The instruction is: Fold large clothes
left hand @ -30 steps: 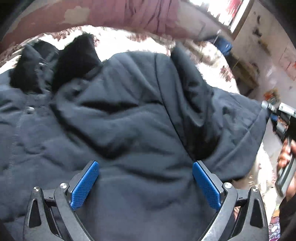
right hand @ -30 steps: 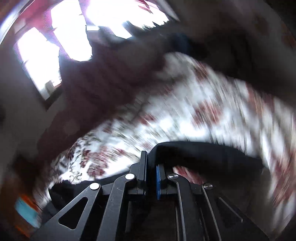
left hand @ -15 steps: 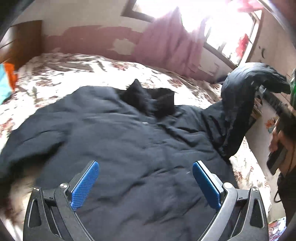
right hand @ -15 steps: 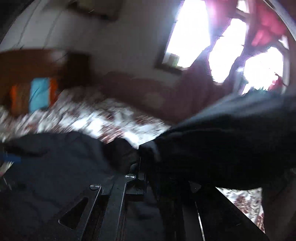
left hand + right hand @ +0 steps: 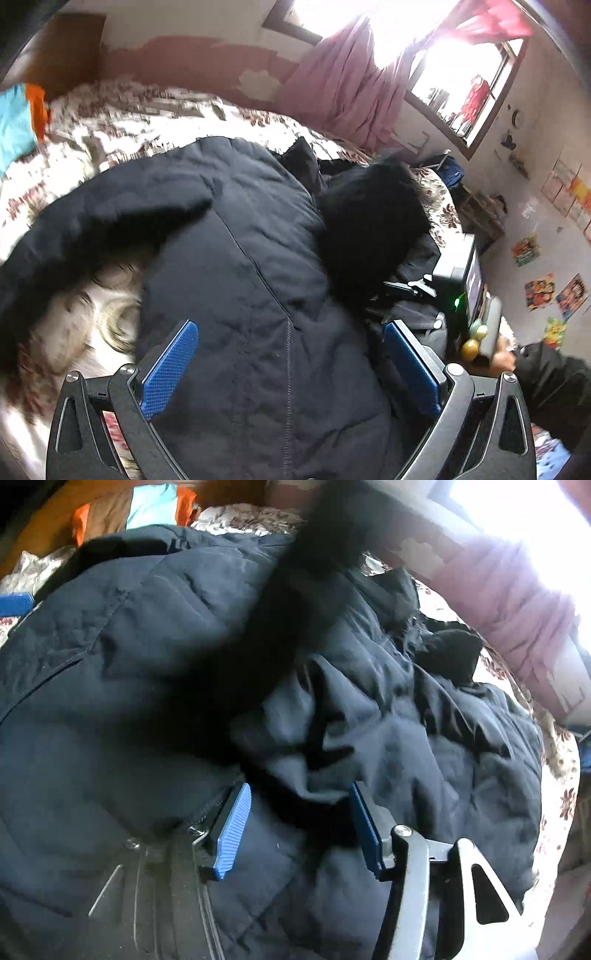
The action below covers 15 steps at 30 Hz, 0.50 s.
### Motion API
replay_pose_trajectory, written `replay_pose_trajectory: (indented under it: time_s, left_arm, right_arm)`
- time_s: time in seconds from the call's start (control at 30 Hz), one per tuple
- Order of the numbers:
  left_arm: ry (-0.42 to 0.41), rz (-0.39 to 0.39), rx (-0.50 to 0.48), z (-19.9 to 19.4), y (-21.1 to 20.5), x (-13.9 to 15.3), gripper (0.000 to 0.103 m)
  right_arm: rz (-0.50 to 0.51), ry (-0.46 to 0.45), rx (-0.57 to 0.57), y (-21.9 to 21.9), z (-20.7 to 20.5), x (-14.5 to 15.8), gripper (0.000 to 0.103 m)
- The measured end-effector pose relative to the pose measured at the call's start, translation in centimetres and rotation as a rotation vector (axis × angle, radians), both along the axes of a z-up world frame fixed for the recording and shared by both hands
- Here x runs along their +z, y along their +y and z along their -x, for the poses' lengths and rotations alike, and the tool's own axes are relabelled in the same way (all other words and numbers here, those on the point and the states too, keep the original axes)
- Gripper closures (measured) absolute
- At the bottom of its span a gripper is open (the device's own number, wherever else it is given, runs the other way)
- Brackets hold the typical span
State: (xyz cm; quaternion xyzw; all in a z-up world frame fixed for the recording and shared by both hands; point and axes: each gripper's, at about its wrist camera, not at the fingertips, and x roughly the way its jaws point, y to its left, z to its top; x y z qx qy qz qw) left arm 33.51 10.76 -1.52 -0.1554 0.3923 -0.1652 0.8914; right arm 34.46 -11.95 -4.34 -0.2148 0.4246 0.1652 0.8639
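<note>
A large dark navy padded jacket [image 5: 236, 258] lies on the floral bedspread [image 5: 122, 122]. It also fills the right wrist view [image 5: 140, 686]. Its black furry hood [image 5: 369, 218] is bunched at the far side. My left gripper [image 5: 291, 369] is open and empty just above the jacket body. My right gripper [image 5: 299, 823] is open over a crumpled fold of the jacket, holding nothing. A dark blurred piece of the jacket [image 5: 317, 565] hangs across the top of the right wrist view. The right tool and hand show at the left view's right edge [image 5: 476, 314].
A pink curtain [image 5: 351, 81] and a bright window [image 5: 454, 62] are behind the bed. Blue and orange cloth [image 5: 22, 122] lies at the bed's far left. Shelves and posters [image 5: 535, 266] line the wall on the right.
My right gripper has opened and let go of the jacket part it held raised; that part now lies on the jacket. The left gripper moved closer over the jacket, still open.
</note>
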Motion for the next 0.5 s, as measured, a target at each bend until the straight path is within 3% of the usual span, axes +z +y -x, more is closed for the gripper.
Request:
replay_pose_trajectory:
  time_s: [0.1,0.2,0.27,0.37,0.4,0.47,0.5]
  left_arm:
    - [0.014,0.049,-0.026,-0.3,-0.6,-1.0,0.002]
    - [0.017,0.088,-0.054,-0.8,-1.3,-1.5,0.001]
    - [0.032,0.074,-0.038,-1.9,-2.1,-1.9,0.001]
    - [0.089,0.033,0.053,-4.2,-2.8,-2.4,0.002]
    - [0.086,0.051,0.076,-4.5,-2.6,-2.3,0.002]
    - [0.085,0.034,0.165,-5.4,-2.8,-1.9,0.02]
    - [0.104,0.014,0.193,-6.3,-3.0,-1.8,0.048]
  right_arm:
    - [-0.112,0.007,-0.041,-2.4,2.1,1.0,0.036]
    - [-0.183,-0.012,-0.078,-5.0,4.5,1.5,0.036]
    - [-0.205,-0.022,-0.113,-6.3,5.1,1.8,0.036]
    - [-0.253,-0.054,-0.164,-8.4,4.5,2.3,0.036]
    - [-0.281,-0.064,-0.178,-9.2,4.4,2.5,0.036]
    - [-0.312,-0.089,-0.204,-10.2,3.5,3.2,0.036]
    - [-0.316,-0.099,-0.214,-10.6,3.2,3.4,0.036]
